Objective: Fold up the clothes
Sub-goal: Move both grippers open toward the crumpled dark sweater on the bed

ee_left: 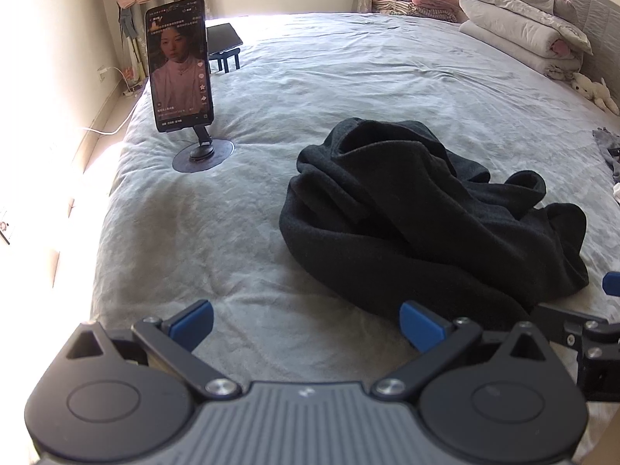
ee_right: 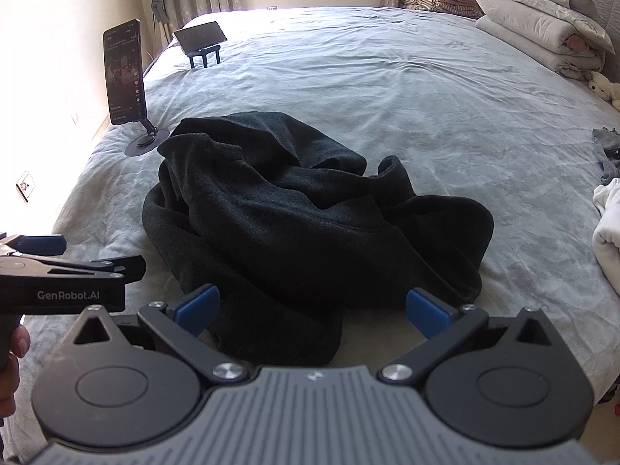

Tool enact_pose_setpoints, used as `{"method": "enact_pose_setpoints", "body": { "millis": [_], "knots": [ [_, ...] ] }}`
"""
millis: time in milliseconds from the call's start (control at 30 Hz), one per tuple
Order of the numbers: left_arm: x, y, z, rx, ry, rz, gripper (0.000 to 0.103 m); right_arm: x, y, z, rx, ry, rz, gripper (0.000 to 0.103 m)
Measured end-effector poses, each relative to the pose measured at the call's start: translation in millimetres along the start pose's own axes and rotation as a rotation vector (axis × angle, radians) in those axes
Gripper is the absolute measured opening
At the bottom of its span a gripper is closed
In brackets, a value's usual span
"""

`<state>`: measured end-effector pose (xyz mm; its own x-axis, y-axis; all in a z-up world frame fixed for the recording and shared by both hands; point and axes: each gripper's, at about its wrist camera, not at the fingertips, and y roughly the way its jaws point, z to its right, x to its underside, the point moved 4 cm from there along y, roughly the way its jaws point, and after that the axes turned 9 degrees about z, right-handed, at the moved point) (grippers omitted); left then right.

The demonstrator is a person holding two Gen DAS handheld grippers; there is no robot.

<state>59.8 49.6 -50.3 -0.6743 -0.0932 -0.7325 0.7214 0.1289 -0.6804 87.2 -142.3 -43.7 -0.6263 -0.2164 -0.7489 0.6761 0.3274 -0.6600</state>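
- Black fleece, one crumpled garment (ee_right: 310, 213), lies in a loose heap on the grey bed (ee_right: 445, 116), toward the near edge, with folds and a sleeve-like roll bunched on its right side.
- Left gripper (ee_left: 306, 323) hovers over bare bedding just left of the heap, its blue-tipped fingers (ee_left: 193, 321) spread wide and holding nothing.
- Right gripper (ee_right: 312, 312) sits directly in front of the garment's near hem; its fingers are also spread apart, and the dark cloth lies between and beyond them, though whether the tips touch the fabric is hard to tell from this angle.
- From the right wrist view, the left gripper enters at the left edge, with part of a hand (ee_right: 15, 348) on its grip.
- Upright on a round-based stand, a phone (ee_left: 179, 64) with a lit screen stands on the bed at the far left, well apart from the garment.
- Farther back, a small dark stand (ee_right: 201, 40) carries a second device near the bed's far left corner.
- Folded quilts and pillows (ee_left: 523, 35) are stacked at the far right by the headboard, with a white plush toy (ee_left: 593, 91) beside them.
- Light-coloured clothes (ee_right: 608, 224) lie at the right edge of the bed.
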Motion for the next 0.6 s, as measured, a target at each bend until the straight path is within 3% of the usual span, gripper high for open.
{"method": "enact_pose_setpoints", "body": {
  "millis": [600],
  "knots": [
    [-2.3,19.3,5.6,-0.001,0.009,-0.025,0.103,0.8,28.2,2.1,-0.005,-0.028,-0.066,0.103]
  ]
}}
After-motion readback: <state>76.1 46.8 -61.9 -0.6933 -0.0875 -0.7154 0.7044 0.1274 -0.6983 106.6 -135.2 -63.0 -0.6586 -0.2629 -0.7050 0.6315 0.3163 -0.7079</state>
